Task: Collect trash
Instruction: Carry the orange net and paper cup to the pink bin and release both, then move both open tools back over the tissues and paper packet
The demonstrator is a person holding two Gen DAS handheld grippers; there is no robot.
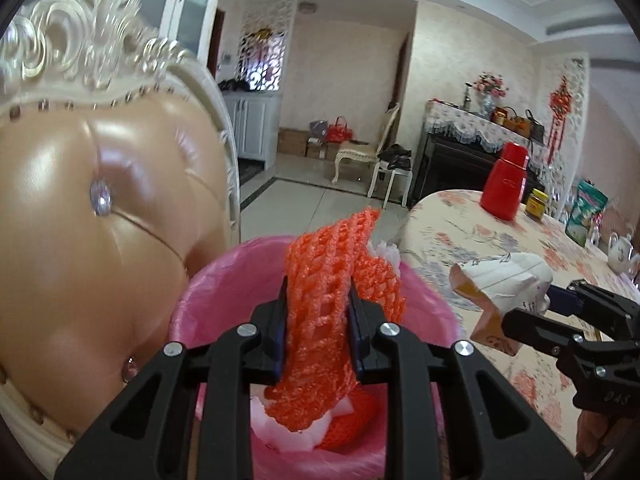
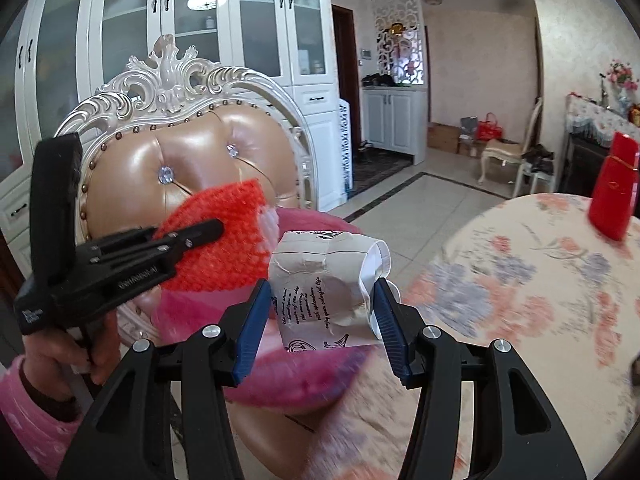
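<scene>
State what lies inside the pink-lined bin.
Inside the bin lie white foam pieces and more orange netting. The held net and left gripper cover the rest.

Round table [image 1: 480, 240] with floral cloth, right of frame, bearing a red flask [image 1: 505, 182], yellow-lidded jar [image 1: 535, 203] and white teapot [image 1: 619, 251] toward its far edge.

Bright, even daylight fills both views. Glare streaks the glossy chair back [image 1: 100, 216] left of the tongs. The floral tabletop [image 2: 520, 264] to their right smears with motion blur. Fisheye bending darkens the corners.
</scene>
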